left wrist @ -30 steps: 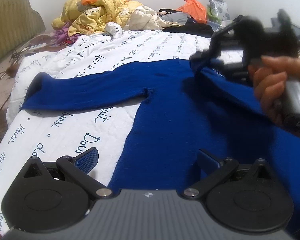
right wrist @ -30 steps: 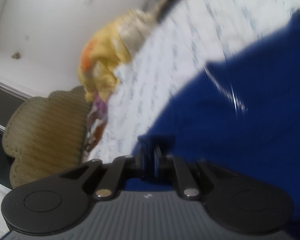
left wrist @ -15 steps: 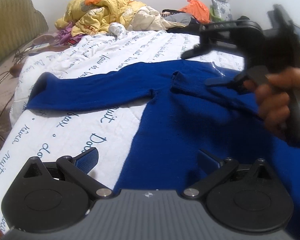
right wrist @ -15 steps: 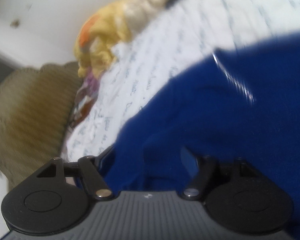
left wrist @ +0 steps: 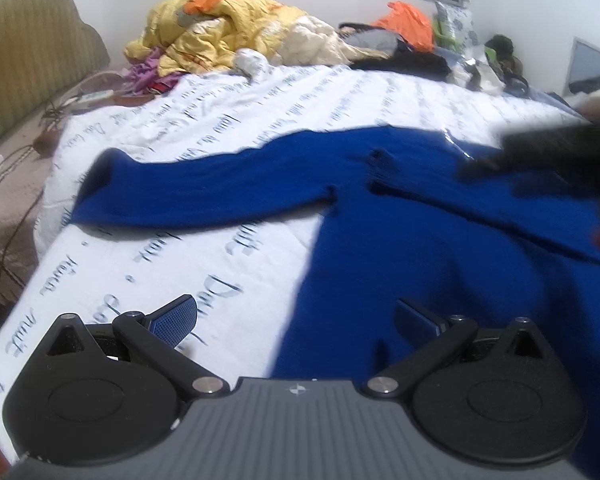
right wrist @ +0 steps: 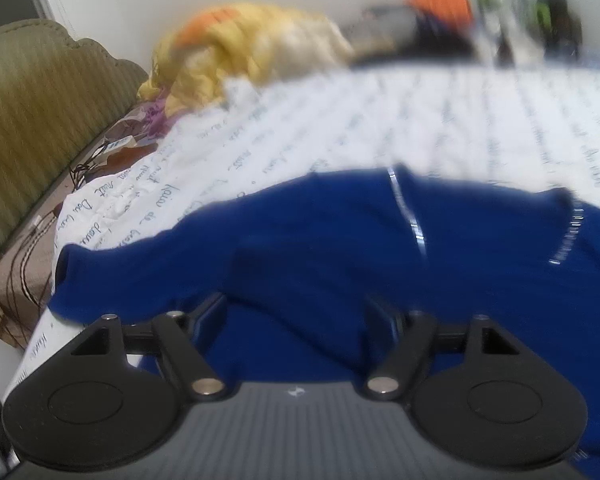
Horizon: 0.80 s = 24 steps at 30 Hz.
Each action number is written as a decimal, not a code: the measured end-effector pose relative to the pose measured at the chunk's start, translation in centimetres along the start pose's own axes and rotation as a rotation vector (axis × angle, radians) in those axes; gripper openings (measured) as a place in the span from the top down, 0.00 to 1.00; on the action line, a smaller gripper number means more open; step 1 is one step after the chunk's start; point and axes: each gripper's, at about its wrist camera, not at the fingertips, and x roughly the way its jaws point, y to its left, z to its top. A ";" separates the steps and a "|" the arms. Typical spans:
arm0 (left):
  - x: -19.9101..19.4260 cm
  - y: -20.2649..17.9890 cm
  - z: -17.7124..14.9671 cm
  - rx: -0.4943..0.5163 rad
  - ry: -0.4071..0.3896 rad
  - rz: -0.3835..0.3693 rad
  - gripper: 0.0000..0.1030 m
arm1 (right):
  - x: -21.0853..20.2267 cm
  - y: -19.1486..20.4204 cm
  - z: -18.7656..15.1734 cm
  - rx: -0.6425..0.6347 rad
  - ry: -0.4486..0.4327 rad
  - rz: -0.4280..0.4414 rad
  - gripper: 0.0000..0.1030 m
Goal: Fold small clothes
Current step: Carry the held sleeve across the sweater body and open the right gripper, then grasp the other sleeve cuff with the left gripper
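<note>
A blue long-sleeved sweater point(left wrist: 420, 248) lies flat on the white printed bed sheet point(left wrist: 220, 112). Its left sleeve point(left wrist: 204, 188) stretches out to the left. Its other sleeve point(left wrist: 480, 208) lies folded across the chest. My left gripper point(left wrist: 296, 316) is open and empty, low over the sweater's lower left edge. My right gripper point(right wrist: 296, 312) is open and empty just above the sweater point(right wrist: 340, 248). It shows as a dark blur at the right edge of the left wrist view point(left wrist: 560, 152).
A yellow quilt pile point(left wrist: 228, 28) and orange and dark clothes point(left wrist: 408, 32) lie at the far end of the bed. An olive padded headboard point(right wrist: 32, 112) stands at left, with cables point(left wrist: 4, 184) on the brown surface below.
My right gripper opened and let go of the sleeve, which now lies across the chest. It then drew back to the right. My left gripper stayed open and shifted slightly.
</note>
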 end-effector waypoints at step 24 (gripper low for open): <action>8.2 21.7 1.4 -1.221 -0.103 -0.264 0.40 | -6.9 -3.5 -7.6 0.077 -0.115 -0.127 0.26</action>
